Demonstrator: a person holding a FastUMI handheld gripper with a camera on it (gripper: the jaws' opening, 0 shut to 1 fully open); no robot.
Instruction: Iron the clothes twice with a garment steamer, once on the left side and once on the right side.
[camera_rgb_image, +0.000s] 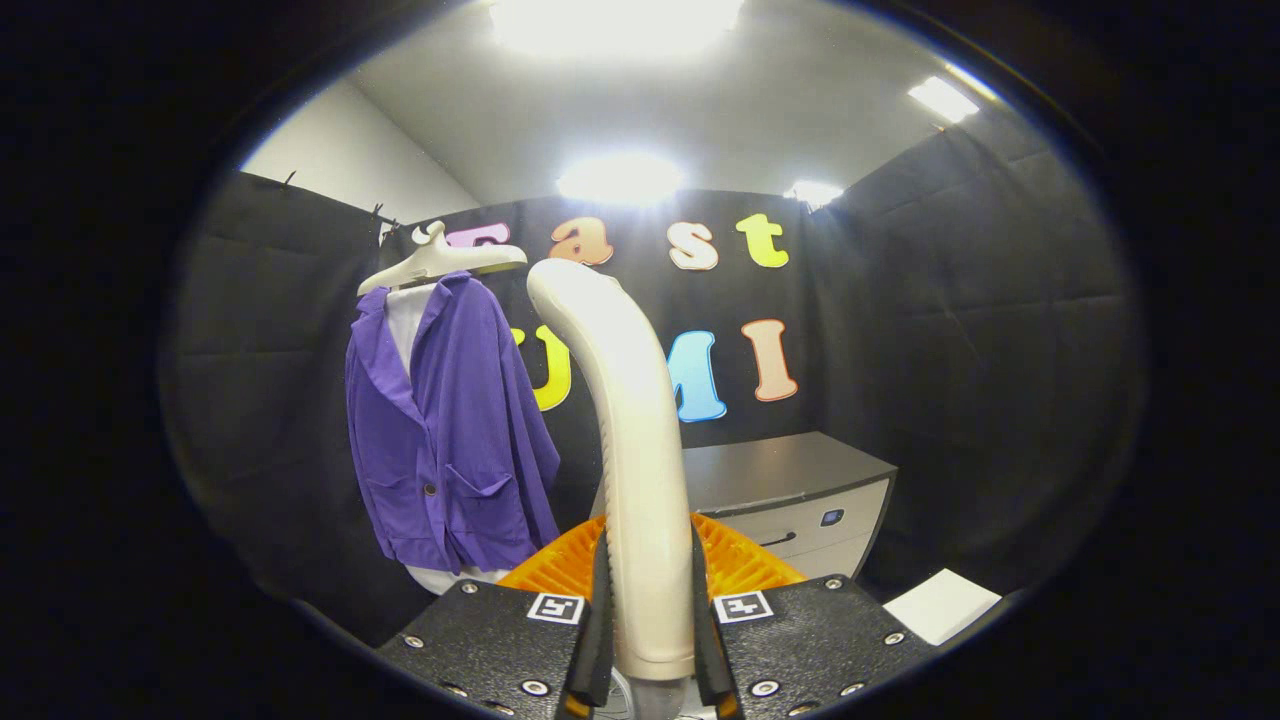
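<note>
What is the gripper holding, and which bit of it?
The gripper is shut on the cream garment steamer, with both fingers pressing the lower end of its handle, one on each side. The curved top stands up beyond the fingers.

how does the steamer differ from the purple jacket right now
The steamer is a hard, pale, curved wand standing upright, clamped between the fingers of the gripper; the purple jacket is soft cloth hanging loose from a white hanger. The steamer sits close between the fingers, the jacket beyond them, off to one side. They are apart, not touching.
</note>
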